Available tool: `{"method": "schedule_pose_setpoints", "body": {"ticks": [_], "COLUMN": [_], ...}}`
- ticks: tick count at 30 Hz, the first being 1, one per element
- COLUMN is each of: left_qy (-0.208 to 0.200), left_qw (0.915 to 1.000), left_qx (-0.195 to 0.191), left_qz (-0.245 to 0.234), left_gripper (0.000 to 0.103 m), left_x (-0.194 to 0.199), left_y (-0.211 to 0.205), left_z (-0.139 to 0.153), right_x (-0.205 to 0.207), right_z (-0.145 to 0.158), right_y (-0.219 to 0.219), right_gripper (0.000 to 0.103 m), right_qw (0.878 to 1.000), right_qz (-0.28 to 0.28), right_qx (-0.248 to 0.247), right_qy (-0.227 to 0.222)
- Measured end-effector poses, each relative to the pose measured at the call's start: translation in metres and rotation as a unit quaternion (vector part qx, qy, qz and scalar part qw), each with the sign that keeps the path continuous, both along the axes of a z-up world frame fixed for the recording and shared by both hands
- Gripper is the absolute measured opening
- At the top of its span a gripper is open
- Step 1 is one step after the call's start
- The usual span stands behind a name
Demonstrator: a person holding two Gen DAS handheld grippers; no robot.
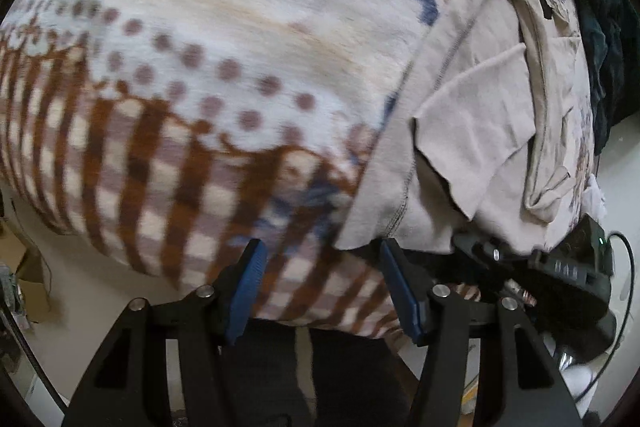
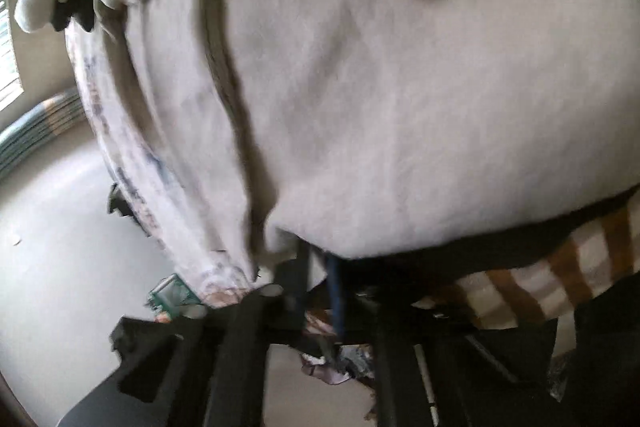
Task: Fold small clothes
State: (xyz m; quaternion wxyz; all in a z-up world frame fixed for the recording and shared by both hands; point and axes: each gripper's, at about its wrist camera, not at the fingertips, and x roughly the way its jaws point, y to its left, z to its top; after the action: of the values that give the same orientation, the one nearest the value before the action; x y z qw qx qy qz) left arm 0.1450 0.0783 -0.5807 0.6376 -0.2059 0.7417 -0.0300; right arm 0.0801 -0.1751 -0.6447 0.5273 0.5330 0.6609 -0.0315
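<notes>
Beige cloth fills most of the right wrist view: a small beige garment (image 2: 400,107) with a stitched seam running down its left part and a folded hem across the top. It hangs or is lifted close to the lens, blurred. The right gripper (image 2: 316,291) sits under its lower edge; its dark fingers (image 2: 294,267) stand close together with the garment's bottom edge dropping between them, and a strip of blue pad shows there, so it appears to pinch the cloth, though the blur leaves that uncertain. A printed lining or second layer shows along the garment's left edge.

From the left wrist view, the same garment (image 1: 492,131) lies at the right, crumpled, with a loose flap and a grey-stitched hem, resting on a patterned blanket (image 1: 180,87) of cream, brown checks, mauve dots and blue-brown flowers. The left gripper (image 1: 324,287) hovers near the blanket's near edge, its blue-padded fingers (image 1: 246,291) spread wide with only blanket between them; the garment's near corner lies just beside the right finger. The right gripper's black body shows at the lower right, touching the garment's near edge. Dark green fabric (image 1: 608,35) lies at the far right.
</notes>
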Motion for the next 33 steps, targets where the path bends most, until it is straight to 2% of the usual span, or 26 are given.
{"method": "schedule_pose_setpoints", "body": {"ticks": [5, 7, 10, 12, 15, 17, 18, 19, 20, 23, 26, 27, 28, 29, 30, 33], "left_qy": [-0.009, -0.008, -0.009, -0.013, -0.017, -0.016, -0.015, -0.015, -0.017, -0.020, -0.035, -0.045, -0.050, -0.055, -0.059, -0.079], "left_qw": [0.9998, 0.9998, 0.9995, 0.9994, 0.9992, 0.9990, 0.9990, 0.9989, 0.9987, 0.9980, 0.9968, 0.9954, 0.9939, 0.9923, 0.9911, 0.9897], "left_qx": [0.003, -0.002, -0.019, -0.026, -0.037, -0.036, -0.030, -0.021, -0.018, -0.004, 0.009, 0.026, 0.043, 0.054, 0.059, 0.061], "left_qz": [0.016, 0.020, 0.022, 0.016, -0.006, -0.022, -0.030, -0.040, -0.046, -0.060, -0.072, -0.081, -0.088, -0.098, -0.104, -0.103], "left_gripper": [0.056, 0.057, 0.057, 0.057, 0.057, 0.057, 0.057, 0.057, 0.057, 0.057, 0.056, 0.046, 0.038, 0.024, 0.012, 0.005], "left_x": [0.000, 0.002, 0.009, 0.013, 0.021, 0.024, 0.026, 0.029, 0.030, 0.031, 0.028, 0.026, 0.024, 0.022, 0.021, 0.019], "left_y": [0.021, 0.030, 0.035, 0.027, 0.009, -0.004, -0.009, -0.014, -0.017, -0.024, -0.030, -0.032, -0.045, -0.050, -0.053, -0.064], "left_z": [0.004, 0.003, 0.003, 0.003, -0.003, -0.009, -0.012, -0.015, -0.017, -0.020, -0.018, -0.015, -0.015, -0.012, -0.009, 0.004], "right_x": [-0.023, -0.032, -0.039, -0.039, -0.047, -0.056, -0.067, -0.072, -0.080, -0.098, -0.107, -0.104, -0.101, -0.101, -0.095, -0.089], "right_z": [0.028, 0.033, 0.030, 0.034, 0.051, 0.067, 0.076, 0.082, 0.086, 0.071, 0.043, 0.032, 0.025, 0.023, 0.021, 0.041], "right_y": [0.032, 0.049, 0.070, 0.067, 0.029, -0.015, -0.047, -0.065, -0.090, -0.150, -0.185, -0.186, -0.186, -0.188, -0.179, -0.177], "right_gripper": [0.001, 0.001, 0.002, 0.002, 0.006, 0.027, 0.054, 0.069, 0.071, 0.071, 0.071, 0.070, 0.061, 0.043, 0.006, 0.006], "right_qw": [0.998, 0.995, 0.989, 0.987, 0.987, 0.990, 0.990, 0.990, 0.990, 0.990, 0.989, 0.990, 0.990, 0.991, 0.992, 0.991], "right_qz": [0.062, 0.098, 0.144, 0.158, 0.156, 0.124, 0.090, 0.063, 0.024, -0.067, -0.118, -0.122, -0.121, -0.120, -0.106, -0.091], "right_qx": [-0.030, -0.025, -0.004, 0.008, -0.026, -0.066, -0.103, -0.123, -0.140, -0.121, -0.088, -0.073, -0.065, -0.064, -0.064, -0.095], "right_qy": [-0.008, -0.008, 0.014, 0.013, 0.002, -0.008, -0.008, -0.007, -0.005, 0.015, 0.021, 0.016, 0.008, 0.002, -0.001, -0.022]}}
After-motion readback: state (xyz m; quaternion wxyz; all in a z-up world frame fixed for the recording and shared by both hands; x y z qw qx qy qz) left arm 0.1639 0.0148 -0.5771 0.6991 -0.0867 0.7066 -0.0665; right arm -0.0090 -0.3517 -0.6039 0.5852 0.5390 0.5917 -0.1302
